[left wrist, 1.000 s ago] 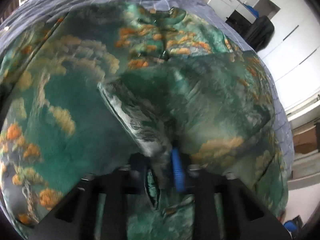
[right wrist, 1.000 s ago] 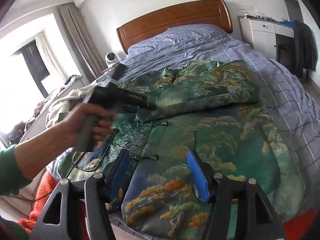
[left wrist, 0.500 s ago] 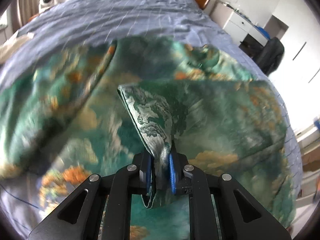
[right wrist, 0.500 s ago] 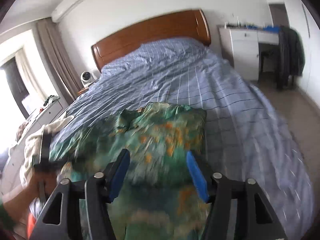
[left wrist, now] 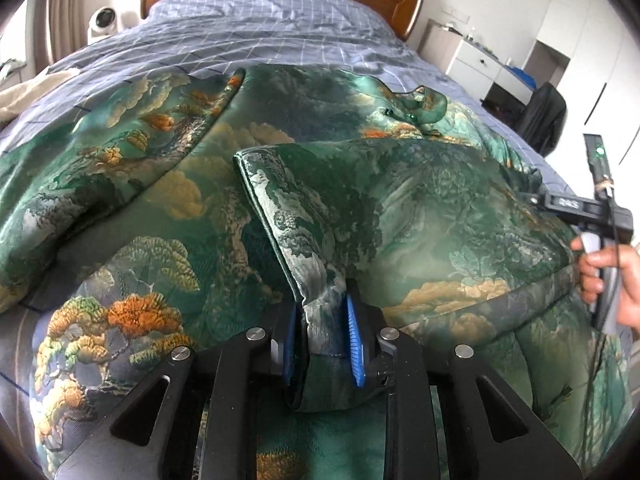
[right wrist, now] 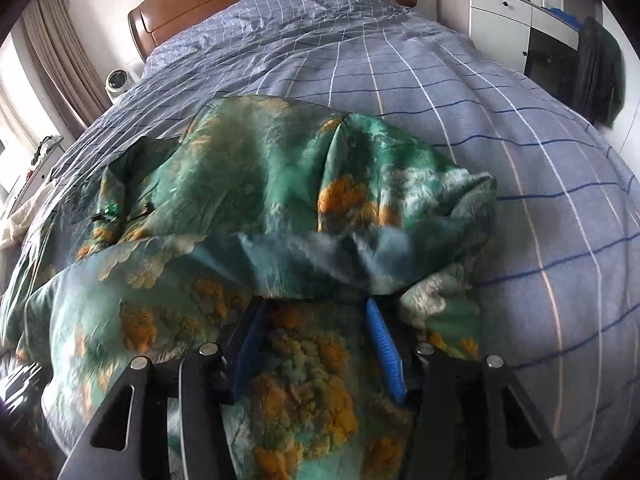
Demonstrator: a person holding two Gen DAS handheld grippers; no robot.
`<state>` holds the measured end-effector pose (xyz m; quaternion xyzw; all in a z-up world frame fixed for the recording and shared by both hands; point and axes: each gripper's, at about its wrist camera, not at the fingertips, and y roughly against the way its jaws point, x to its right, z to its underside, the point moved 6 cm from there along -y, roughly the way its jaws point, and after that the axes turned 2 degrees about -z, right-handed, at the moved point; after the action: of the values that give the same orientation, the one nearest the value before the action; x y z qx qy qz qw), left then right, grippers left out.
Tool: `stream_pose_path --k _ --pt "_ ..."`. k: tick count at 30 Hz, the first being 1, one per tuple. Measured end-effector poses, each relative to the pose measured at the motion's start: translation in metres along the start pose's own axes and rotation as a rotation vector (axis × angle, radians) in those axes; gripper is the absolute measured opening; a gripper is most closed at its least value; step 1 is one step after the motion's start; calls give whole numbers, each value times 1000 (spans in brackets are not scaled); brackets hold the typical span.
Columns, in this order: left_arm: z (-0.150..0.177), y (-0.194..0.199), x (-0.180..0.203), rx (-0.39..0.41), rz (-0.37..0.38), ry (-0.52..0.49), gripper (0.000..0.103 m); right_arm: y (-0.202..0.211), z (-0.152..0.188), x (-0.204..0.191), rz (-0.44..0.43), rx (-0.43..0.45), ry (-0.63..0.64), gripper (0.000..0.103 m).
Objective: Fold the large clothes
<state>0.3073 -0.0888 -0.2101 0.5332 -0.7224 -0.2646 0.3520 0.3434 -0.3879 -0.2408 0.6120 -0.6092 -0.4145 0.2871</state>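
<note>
Tips of the right gripper (right wrist: 316, 344) tucked under a raised fold of the green garment (right wrist: 280, 168), fingertip ends out of sight. Garment's near hem cut off by the lower edge in both views. Left part of the cloth smeared by blur. Right hand (left wrist: 612, 280) cropped at the right border.

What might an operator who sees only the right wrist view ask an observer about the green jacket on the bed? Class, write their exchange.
Operator: Is the left tool holding anything?
Observer: Yes. The left tool is shut on a folded edge of the green jacket.
Operator: Can you see the hand on my side?
Observer: Yes. The right hand grips a black handle by the jacket's right edge.
</note>
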Motion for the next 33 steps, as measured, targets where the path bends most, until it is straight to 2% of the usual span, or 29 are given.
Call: stream_pose_path --k 7,9,11,13,17,19,21,22,23,24,26,29,33 --pt "3 3 -4 9 7 4 23 62 54 -10 -49 -72 71 52" --pt "3 3 -2 10 3 -1 23 54 61 -4 -51 -92 65 52" --pt "4 4 -2 10 -10 -11 24 34 66 4 -83 -98 6 52" --pt "3 3 0 8 -20 -18 24 25 62 6 -92 -76 -42 52" --pt "3 4 3 11 -40 -33 24 31 62 3 -46 -17 -56 53" --pt "2 8 4 5 -58 -42 33 48 72 0 -23 4 -54 53" --pt "2 19 7 -7 -76 -61 59 69 84 -4 13 9 -46 53" --pt "5 28 7 -8 -84 -64 66 85 93 -6 29 23 -45 53" --pt "8 35 7 -10 -80 -65 79 102 104 -8 33 28 -58 53" --pt "14 45 7 -17 -65 -70 83 112 112 -7 18 31 -77 53" --pt "26 62 7 -31 -40 -84 83 141 136 -7 -36 65 -146 54" --pt "47 93 1 -52 -43 -114 84 173 163 -11 -14 129 -161 64" --pt "57 123 -11 -52 -66 -125 86 198 190 -23 8 148 -144 64"
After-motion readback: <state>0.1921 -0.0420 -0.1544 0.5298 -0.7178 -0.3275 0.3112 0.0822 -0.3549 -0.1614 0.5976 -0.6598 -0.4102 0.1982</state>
